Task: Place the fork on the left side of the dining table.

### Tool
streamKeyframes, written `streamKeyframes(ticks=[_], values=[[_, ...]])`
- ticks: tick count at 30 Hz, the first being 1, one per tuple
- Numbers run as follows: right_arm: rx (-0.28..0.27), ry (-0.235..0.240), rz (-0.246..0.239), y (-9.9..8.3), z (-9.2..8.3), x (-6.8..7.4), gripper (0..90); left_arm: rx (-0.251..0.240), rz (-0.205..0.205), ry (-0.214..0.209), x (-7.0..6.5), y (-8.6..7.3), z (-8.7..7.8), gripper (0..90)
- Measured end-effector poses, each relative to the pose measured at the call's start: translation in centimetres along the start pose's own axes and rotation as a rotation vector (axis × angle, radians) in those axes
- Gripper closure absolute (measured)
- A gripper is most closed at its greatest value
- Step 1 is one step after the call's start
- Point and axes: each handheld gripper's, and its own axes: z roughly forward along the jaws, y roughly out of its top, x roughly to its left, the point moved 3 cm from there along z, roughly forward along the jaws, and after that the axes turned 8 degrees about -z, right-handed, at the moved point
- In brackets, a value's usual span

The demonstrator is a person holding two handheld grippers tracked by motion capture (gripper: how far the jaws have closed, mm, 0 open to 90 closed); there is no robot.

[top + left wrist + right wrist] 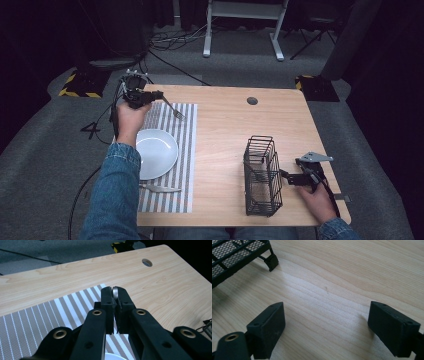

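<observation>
My left gripper point(159, 95) hovers over the far left end of the striped placemat point(186, 150), shut on the handle of a metal fork point(173, 111) whose tines point right and toward the table. In the left gripper view the jaws of this gripper point(114, 293) pinch the fork's rounded silver handle end point(115, 291). A white plate point(156, 152) lies on the placemat, with a knife point(160, 188) in front of it. My right gripper point(286, 175) rests low beside a black wire basket point(262, 175); the right gripper point(324, 322) is open over bare wood.
The wooden table point(225, 130) has a round cable hole point(252, 100) at the back. The basket's foot point(271, 261) stands just left of my right jaws. Beyond the table are grey carpet, cables and a desk frame point(245, 25).
</observation>
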Motion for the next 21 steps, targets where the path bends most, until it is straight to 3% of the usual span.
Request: streamKeyframes(ticks=[7,11,21], values=[[0.000,0.000,0.000,0.0,0.0,0.0,14.3,0.009,-0.026,0.021,0.8,-0.4,-0.1,86.4],[0.000,0.000,0.000,0.0,0.0,0.0,14.4,0.025,-0.060,0.035,1.4,-0.8,0.2,86.4],[0.000,0.000,0.000,0.0,0.0,0.0,14.3,0.033,-0.131,0.024,2.4,-1.2,0.1,86.3]])
